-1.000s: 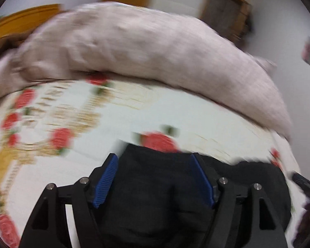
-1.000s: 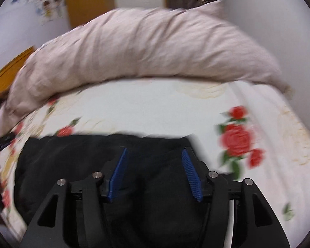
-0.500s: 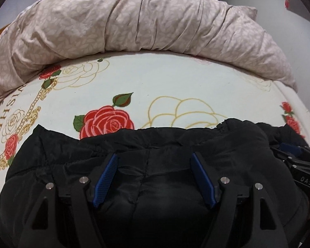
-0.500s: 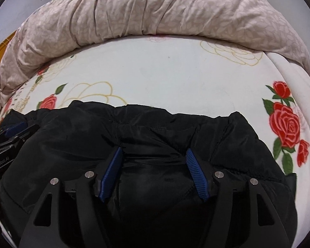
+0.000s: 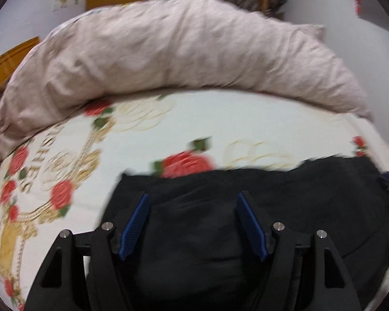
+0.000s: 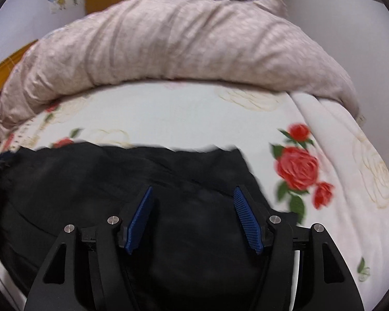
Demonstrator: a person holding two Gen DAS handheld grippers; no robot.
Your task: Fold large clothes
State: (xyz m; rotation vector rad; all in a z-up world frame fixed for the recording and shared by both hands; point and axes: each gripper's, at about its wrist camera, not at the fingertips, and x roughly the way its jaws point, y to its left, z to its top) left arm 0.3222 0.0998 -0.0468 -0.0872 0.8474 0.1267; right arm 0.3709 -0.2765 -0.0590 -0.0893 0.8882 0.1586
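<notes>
Both the left gripper [image 5: 192, 223] and the right gripper [image 6: 193, 219] gaped wide, gripping nothing; the puffy black jacket [image 6: 116, 181] at six o'clock might spring unfolded.

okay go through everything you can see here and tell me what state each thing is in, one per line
Black jacket: bunched on the bed, not neatly folded.
Left gripper: fingers open over the jacket.
Right gripper: fingers open over the jacket.
Pink duvet: heaped along the far side.
Rose bedsheet: spread flat.

Black jacket [image 5: 220, 233]: padded cloth, matt with slight sheen. Bedsheet [image 6: 181, 114]: smooth printed cloth, roses; quilt [image 6: 168, 41]: crumpled beige cloth. Left gripper [image 5: 192, 223] and right gripper [image 6: 193, 217]: matt black plastic, ribbed blue pads [image 6: 245, 220], shiny metal screws.
</notes>
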